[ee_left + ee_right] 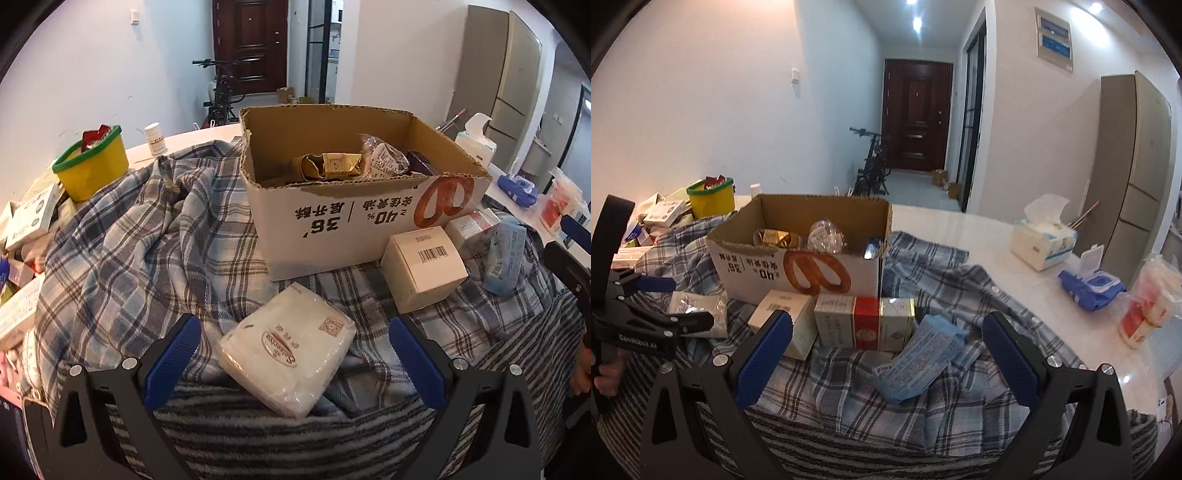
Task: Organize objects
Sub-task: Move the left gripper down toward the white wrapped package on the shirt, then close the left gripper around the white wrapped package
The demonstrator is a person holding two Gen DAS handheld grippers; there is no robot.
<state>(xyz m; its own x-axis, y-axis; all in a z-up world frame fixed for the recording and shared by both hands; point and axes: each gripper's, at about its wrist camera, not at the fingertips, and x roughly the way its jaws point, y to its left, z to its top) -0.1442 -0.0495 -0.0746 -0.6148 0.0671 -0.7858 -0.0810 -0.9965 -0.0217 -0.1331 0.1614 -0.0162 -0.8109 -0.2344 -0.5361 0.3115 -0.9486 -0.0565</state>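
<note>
An open cardboard box [354, 221] stands on a plaid cloth [140, 243] and holds a gold packet [332, 166] and a clear bag [384, 157]. My left gripper [295, 354] is open around a white tissue pack [291, 347] lying on the cloth. A white carton with a barcode [424, 266] and a blue mask pack [506, 254] lie right of it. In the right wrist view my right gripper [886, 350] is open over the blue mask pack [923, 358]. A red-and-white box [864, 321] and the white carton [786, 317] sit before the cardboard box [798, 266].
A yellow tub with a green rim [92, 166] and a white pill bottle [155, 138] stand far left, beside a pile of medicine boxes [29, 218]. A tissue box [1043, 240], a blue wipes pack [1089, 284] and a red-and-white bag [1148, 306] lie on the white table at right.
</note>
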